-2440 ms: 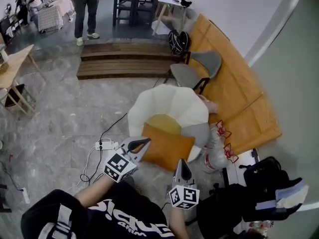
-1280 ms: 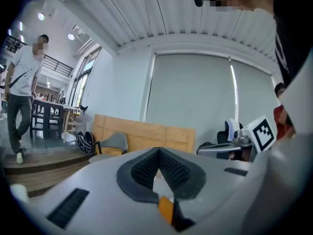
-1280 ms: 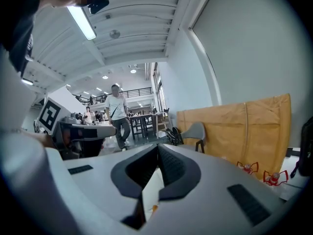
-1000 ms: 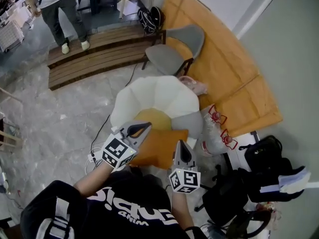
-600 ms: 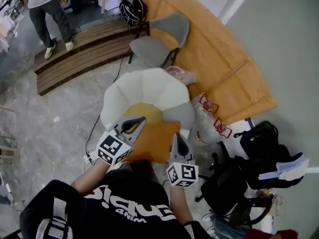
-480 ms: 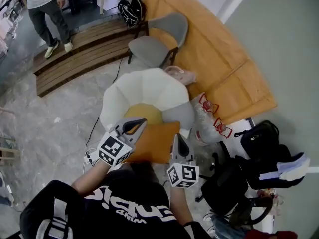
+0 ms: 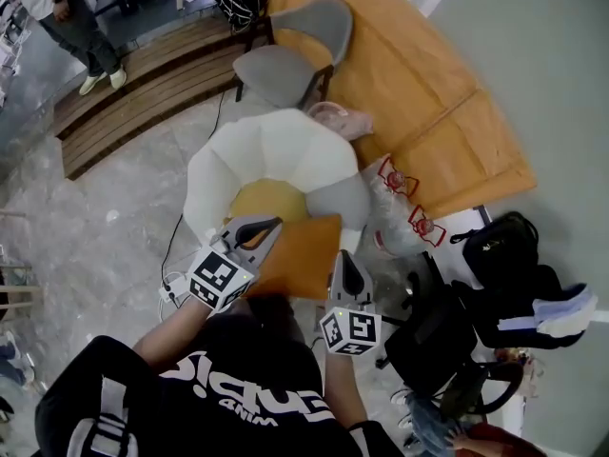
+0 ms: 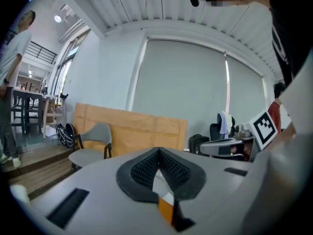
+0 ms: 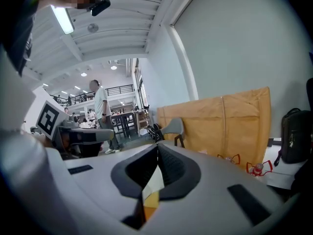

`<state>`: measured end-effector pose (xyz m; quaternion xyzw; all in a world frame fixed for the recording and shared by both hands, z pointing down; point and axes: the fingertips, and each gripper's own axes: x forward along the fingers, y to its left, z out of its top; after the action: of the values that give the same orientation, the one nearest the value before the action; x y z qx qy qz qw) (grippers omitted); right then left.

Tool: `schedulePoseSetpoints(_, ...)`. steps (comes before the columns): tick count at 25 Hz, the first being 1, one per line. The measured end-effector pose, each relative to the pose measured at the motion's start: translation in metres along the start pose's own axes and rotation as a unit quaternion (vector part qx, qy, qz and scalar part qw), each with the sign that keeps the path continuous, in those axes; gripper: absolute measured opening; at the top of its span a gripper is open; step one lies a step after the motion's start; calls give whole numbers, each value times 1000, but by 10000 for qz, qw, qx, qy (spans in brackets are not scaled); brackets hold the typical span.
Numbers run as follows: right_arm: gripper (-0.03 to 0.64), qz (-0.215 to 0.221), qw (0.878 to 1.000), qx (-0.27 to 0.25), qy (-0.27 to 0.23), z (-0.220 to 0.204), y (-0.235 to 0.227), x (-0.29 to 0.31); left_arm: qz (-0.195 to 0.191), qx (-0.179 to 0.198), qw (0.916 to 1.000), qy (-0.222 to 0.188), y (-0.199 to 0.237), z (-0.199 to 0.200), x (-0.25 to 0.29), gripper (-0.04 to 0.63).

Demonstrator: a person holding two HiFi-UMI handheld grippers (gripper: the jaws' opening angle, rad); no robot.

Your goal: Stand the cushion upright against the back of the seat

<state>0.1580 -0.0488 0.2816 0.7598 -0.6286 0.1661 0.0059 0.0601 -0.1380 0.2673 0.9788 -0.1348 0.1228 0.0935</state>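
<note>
An orange cushion [image 7: 300, 255] lies flat on the front of a cream petal-shaped armchair [image 7: 276, 150], partly covering its yellow seat [image 7: 266, 201]. In the head view my left gripper [image 7: 262, 225] is shut, its tip over the cushion's left edge. My right gripper [image 7: 346, 258] is shut too, its tip at the cushion's right edge. I cannot tell whether either touches it. In the left gripper view the jaws [image 8: 157, 153] meet at the tip, with a sliver of orange below. The right gripper view shows the same closed jaws [image 9: 157, 148].
A grey chair [image 7: 285, 60] stands behind the armchair, before a cardboard sheet [image 7: 428, 93] leaning on the wall. A plastic bag [image 7: 400, 217] and black bags [image 7: 504, 255] sit to the right. A power strip [image 7: 176, 288] lies at left. A person [image 7: 67, 17] stands by a wooden step [image 7: 143, 93].
Both grippers have come forward and down towards the cushion, staying shut. The cushion lies as before on the seat.
</note>
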Motion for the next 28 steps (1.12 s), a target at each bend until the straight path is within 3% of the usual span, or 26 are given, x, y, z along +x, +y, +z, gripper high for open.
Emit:
schedulePoseSetpoints(13,23,-268,9987,309,300,-58,-51,37,-447,-202,9978,442,6,-61,75,9)
schedulePoseSetpoints(28,23,-422,9940,693,739,-169,-105,91,-523,-309,9914,1161,32,-172,156,8)
